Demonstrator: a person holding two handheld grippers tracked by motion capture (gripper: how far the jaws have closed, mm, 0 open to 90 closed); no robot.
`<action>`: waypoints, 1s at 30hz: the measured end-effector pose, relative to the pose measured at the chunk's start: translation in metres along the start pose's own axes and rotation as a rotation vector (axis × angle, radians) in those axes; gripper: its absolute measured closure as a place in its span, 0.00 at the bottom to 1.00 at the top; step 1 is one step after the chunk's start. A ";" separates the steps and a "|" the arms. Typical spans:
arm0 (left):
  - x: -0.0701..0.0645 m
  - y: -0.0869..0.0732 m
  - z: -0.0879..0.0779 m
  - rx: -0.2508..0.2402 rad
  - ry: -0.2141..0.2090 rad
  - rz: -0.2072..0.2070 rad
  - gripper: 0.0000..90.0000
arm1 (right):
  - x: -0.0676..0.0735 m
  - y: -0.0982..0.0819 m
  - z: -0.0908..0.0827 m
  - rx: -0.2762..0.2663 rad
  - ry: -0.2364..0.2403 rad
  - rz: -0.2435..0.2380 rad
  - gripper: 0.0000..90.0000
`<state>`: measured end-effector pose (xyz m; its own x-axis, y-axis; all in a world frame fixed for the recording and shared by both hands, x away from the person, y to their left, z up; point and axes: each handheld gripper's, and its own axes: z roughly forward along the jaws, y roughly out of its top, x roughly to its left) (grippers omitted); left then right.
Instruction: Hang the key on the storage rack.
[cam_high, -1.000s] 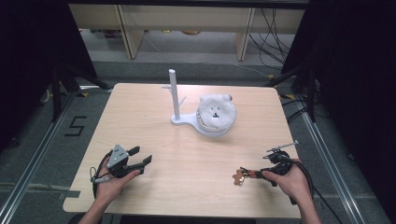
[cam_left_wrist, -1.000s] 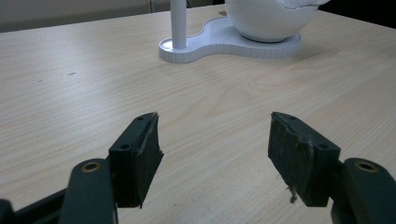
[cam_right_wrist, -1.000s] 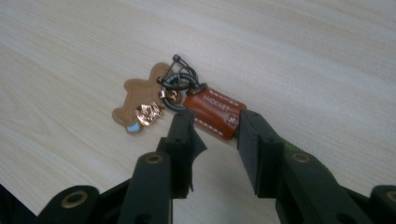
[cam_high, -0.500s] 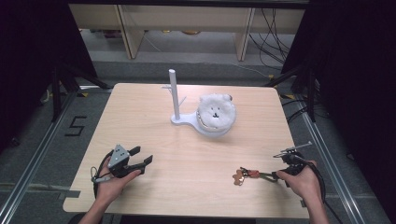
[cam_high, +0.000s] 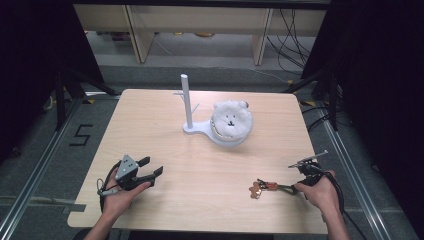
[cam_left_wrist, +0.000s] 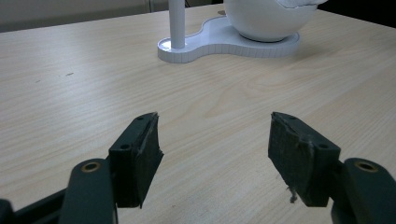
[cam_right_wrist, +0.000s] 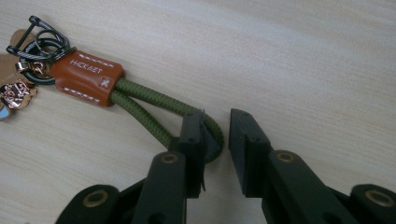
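Wood surface (cam_high: 200, 165), item: keychain (cam_right_wrist: 93, 84) w/ green cord loop (cam_right_wrist: 159, 112), loop end between right gripper (cam_right_wrist: 217, 133) jaws, which have just been closing; not yet pinched. Left gripper (cam_left_wrist: 212, 140) jaws spread, nothing betw. Grasp pending, lift + white stand (cam_high: 192, 117) left.

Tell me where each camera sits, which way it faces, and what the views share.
High view: above the person's side, looking forward and down on the table; both forearms enter from below, with left gripper and right gripper.
Left gripper view: rides the left gripper, facing the white stand; its fingers stand apart.
Right gripper view: rides the right gripper, facing the keychain; its fingers have been closing around the cord loop.
Shared: stand and keychain show from above.
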<state>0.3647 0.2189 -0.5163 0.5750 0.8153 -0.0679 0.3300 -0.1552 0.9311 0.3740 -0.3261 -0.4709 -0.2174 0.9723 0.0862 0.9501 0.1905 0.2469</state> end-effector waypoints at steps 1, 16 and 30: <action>0.000 0.000 0.000 0.000 0.000 -0.001 0.37 | 0.000 0.000 0.000 0.004 0.000 -0.005 0.85; 0.000 -0.001 0.000 0.001 -0.002 0.002 0.37 | 0.003 0.003 0.000 0.001 -0.009 -0.017 0.82; 0.000 -0.002 0.000 -0.001 -0.006 0.000 0.37 | -0.001 0.002 0.003 0.006 0.022 0.018 0.86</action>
<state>0.3644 0.2191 -0.5179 0.5792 0.8122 -0.0698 0.3292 -0.1547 0.9315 0.3769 -0.3262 -0.4729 -0.2055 0.9722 0.1119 0.9552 0.1743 0.2394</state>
